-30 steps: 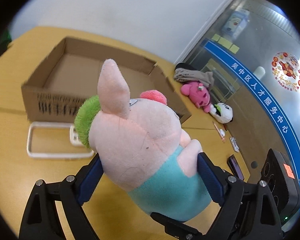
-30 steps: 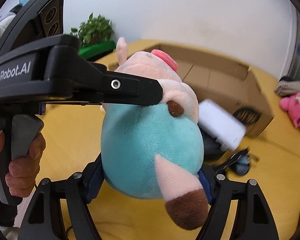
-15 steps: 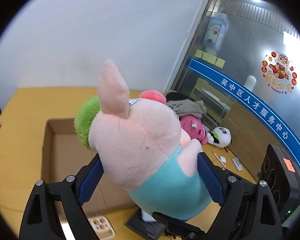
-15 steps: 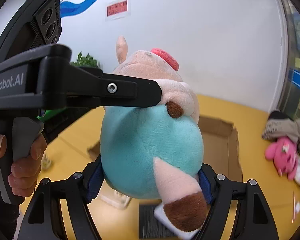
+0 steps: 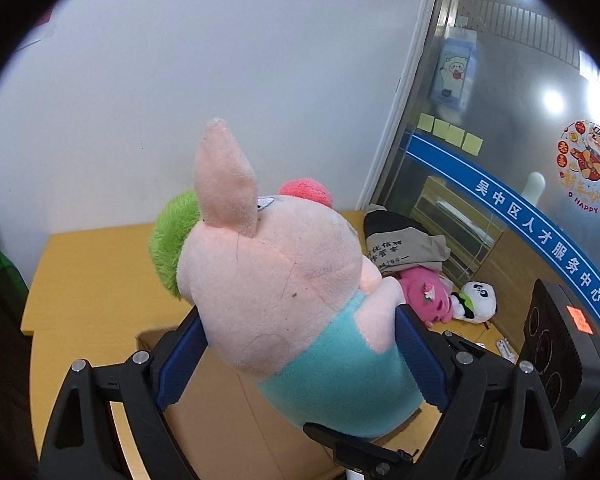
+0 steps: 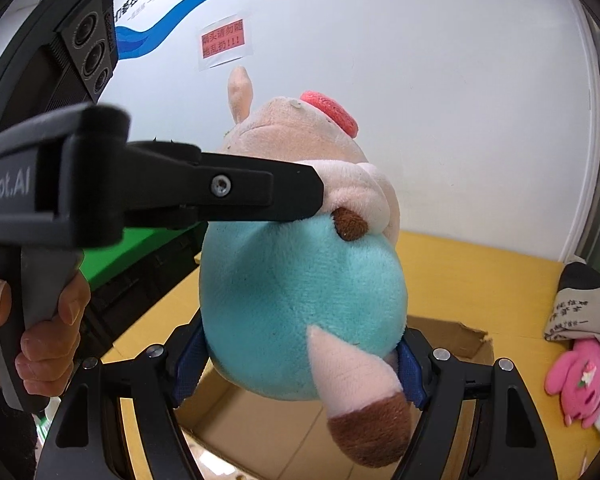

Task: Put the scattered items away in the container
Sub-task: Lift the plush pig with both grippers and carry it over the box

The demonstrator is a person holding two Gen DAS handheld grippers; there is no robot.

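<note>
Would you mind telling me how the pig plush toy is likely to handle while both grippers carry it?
The pig plush toy probably squashes: its fabric bulges around the left gripper jaws. It seems light, hanging above the cardboard box. Its fuzzy surface should resist slipping from the right gripper.

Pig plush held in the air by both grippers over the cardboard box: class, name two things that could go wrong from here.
1. The pig plush is soft and round, and the left gripper and right gripper pinch only its body. If one lets go first, it may swing and slip out.
2. It hangs near the wall of the cardboard box, so it might land on the yellow table.
</note>
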